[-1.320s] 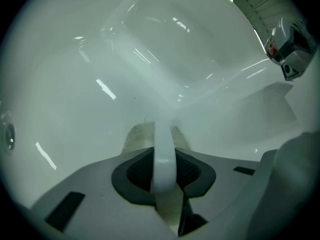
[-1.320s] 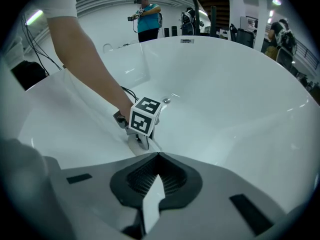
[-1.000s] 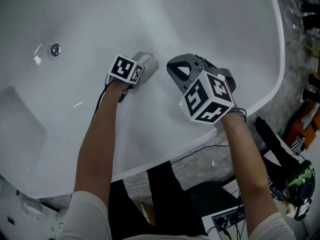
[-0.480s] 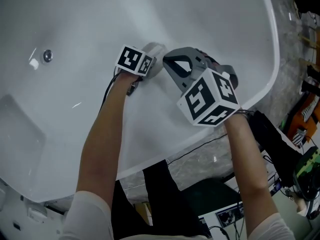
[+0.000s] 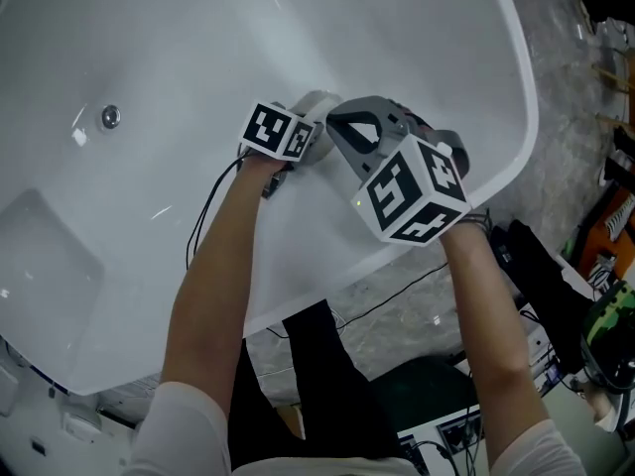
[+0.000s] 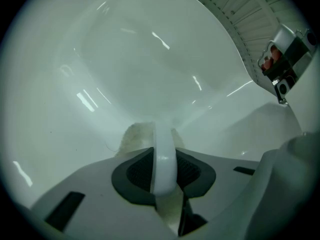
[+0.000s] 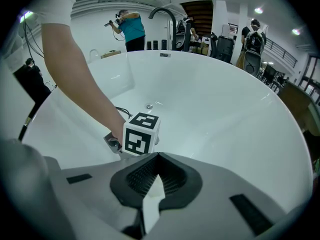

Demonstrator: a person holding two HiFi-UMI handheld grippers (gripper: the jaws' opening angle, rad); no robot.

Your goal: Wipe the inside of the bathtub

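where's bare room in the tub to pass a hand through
Bare: the bathtub floor between the drain and the left gripper, and the far wall beyond both. Crowded by the near wall, where the cloth and right gripper sit close.

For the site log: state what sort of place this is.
Probably a workshop or showroom hall, not a home bathroom: the white bathtub stands in an open room, other people stand beyond it, and loose cables cross the floor beside it.

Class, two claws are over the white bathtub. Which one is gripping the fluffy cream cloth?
The left claw: its jaws clamp the fluffy cream cloth inside the white bathtub. The right claw shows no such cloth.
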